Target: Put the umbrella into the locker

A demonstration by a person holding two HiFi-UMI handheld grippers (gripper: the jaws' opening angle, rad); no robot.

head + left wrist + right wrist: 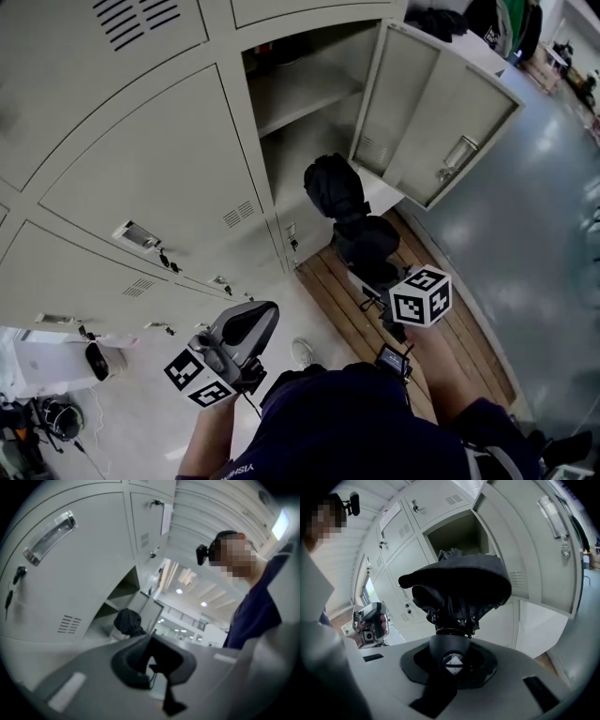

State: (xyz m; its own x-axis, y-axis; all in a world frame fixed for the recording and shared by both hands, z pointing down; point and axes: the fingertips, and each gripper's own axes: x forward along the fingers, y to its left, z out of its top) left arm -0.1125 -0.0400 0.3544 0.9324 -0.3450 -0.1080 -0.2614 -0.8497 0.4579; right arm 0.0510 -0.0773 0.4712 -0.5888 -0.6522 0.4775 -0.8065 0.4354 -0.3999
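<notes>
The folded black umbrella point(342, 202) points toward the open locker point(314, 131), just in front of its lower compartment. My right gripper point(380, 279) is shut on the umbrella's handle point(452, 660), and the bunched canopy point(459, 585) fills the middle of the right gripper view in front of the locker opening point(457, 534). My left gripper point(246, 328) hangs lower left, apart from the umbrella, its jaws together with nothing in them. From the left gripper point(152, 639) I see the umbrella point(127, 620) small, beside the open locker point(117, 595).
The locker door point(441, 122) stands swung out to the right of the umbrella. A shelf point(305, 94) splits the locker's upper part. Shut lockers with keys point(169, 261) fill the left. Wooden planks point(441, 347) lie below, with a white box point(42, 361) at lower left.
</notes>
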